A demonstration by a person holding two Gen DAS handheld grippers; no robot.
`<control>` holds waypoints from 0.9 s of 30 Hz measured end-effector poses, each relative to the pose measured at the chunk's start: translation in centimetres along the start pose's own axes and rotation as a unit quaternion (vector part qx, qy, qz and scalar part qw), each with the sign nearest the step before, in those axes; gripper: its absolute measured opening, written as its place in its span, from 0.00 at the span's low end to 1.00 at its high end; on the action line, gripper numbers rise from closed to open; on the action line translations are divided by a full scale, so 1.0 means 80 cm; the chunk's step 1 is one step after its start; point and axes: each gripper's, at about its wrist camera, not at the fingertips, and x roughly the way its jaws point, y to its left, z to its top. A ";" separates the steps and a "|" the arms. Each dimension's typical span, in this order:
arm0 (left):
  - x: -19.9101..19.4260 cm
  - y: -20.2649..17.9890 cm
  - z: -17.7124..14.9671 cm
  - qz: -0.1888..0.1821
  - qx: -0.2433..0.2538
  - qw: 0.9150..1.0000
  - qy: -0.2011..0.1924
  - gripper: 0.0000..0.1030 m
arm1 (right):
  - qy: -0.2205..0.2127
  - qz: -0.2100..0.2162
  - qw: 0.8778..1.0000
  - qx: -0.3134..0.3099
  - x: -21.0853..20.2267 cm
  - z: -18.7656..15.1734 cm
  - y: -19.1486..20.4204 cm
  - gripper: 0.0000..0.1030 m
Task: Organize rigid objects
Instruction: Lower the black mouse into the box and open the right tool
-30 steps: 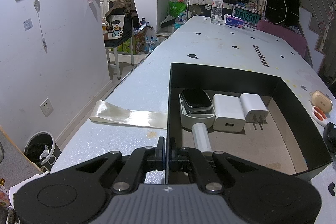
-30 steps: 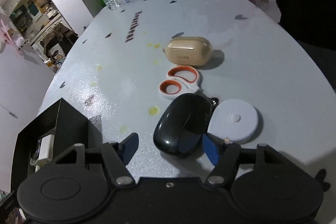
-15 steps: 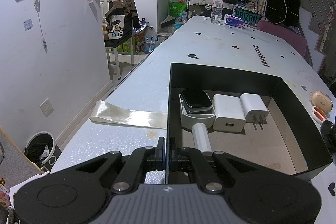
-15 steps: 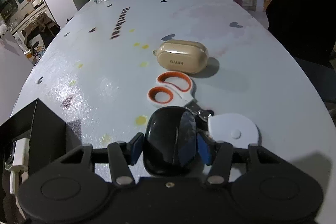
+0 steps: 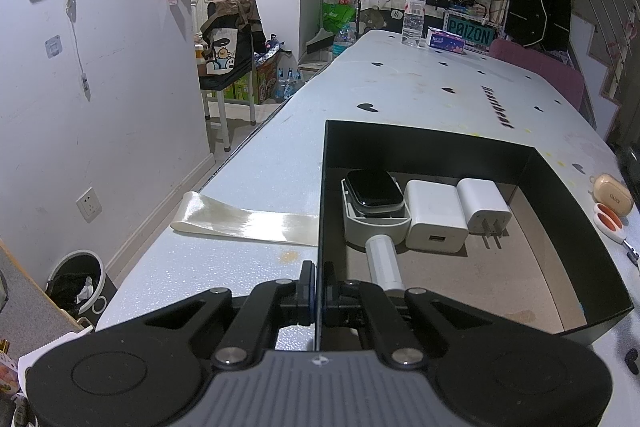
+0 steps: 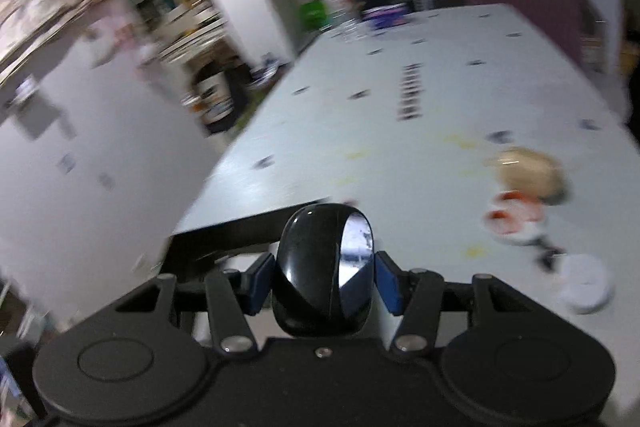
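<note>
Left wrist view: your left gripper point(image 5: 316, 291) is pinched onto the near-left wall of the black box point(image 5: 560, 211), which holds a smartwatch point(image 5: 374, 193) on its stand and two white chargers point(image 5: 436, 221). Right wrist view, blurred: your right gripper point(image 6: 325, 281) clamps the black mouse point(image 6: 324, 275) above the box's edge, while the scissors point(image 6: 516, 223) and tan case point(image 6: 532, 175) lie on the table point(image 6: 400, 147) to the right.

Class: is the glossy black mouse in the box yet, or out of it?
Out. The right gripper holds the black mouse in the air, near the black box; it is not inside.
</note>
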 end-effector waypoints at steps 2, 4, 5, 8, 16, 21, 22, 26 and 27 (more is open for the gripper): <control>0.000 -0.001 0.000 0.000 0.000 1.000 0.000 0.02 | 0.027 0.021 0.999 -0.013 0.017 -0.001 0.024 0.53; 0.000 -0.001 0.000 0.000 0.000 1.000 0.000 0.02 | 0.059 0.026 0.998 -0.021 0.037 -0.006 0.041 0.53; 0.000 -0.001 0.000 0.000 0.000 1.000 0.000 0.02 | 0.077 0.027 0.996 -0.024 0.050 -0.008 0.050 0.53; 0.000 -0.001 0.000 0.000 0.000 1.000 0.000 0.02 | 0.117 0.026 0.992 -0.041 0.081 -0.021 0.073 0.53; 0.000 -0.001 0.000 0.000 -0.001 1.000 0.000 0.02 | 0.153 0.002 0.988 -0.033 0.121 -0.035 0.093 0.53; 0.001 -0.001 0.000 0.000 -0.001 1.000 0.000 0.02 | 0.160 0.005 0.987 -0.022 0.128 -0.034 0.098 0.54; 0.000 -0.001 0.000 0.000 -0.001 1.000 0.000 0.02 | 0.156 0.006 0.987 -0.022 0.127 -0.034 0.098 0.54; 0.000 -0.001 0.000 0.000 -0.002 1.000 0.000 0.02 | 0.138 0.008 0.990 -0.024 0.114 -0.027 0.094 0.54; 0.001 -0.001 0.000 0.000 -0.001 1.000 0.000 0.02 | 0.136 0.010 0.990 -0.023 0.110 -0.026 0.093 0.54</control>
